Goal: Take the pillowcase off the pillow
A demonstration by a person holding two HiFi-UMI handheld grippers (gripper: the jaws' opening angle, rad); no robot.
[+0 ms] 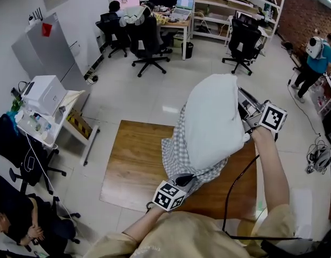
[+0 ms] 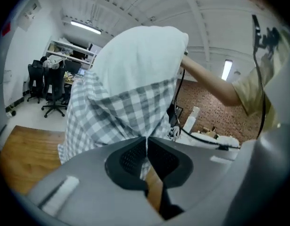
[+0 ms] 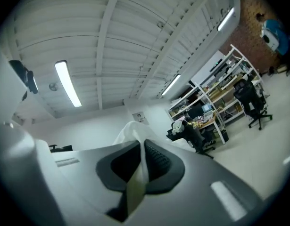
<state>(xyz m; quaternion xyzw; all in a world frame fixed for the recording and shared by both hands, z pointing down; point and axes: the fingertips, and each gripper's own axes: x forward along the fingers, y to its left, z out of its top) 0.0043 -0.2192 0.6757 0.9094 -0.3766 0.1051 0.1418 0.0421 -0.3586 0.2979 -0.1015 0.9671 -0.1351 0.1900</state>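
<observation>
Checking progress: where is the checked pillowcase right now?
In the head view the pillowcase hangs mid-frame over the wooden table, bunched round the bottom of the pillow, its hem pinched by the left gripper.

Tan short-sleeve shirt (image 1: 181, 235); left gripper (image 2: 146, 141), right gripper (image 3: 141, 146) — grey shells, black fingers (image 2: 130, 157); b/w marker cubes (image 1: 169, 195); black cable (image 1: 227, 198).

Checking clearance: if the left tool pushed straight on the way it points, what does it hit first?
The checked pillowcase, which the left tool is shut on, hangs directly ahead. The white pillow rises just behind it, probably next, though depth is unclear.
</observation>
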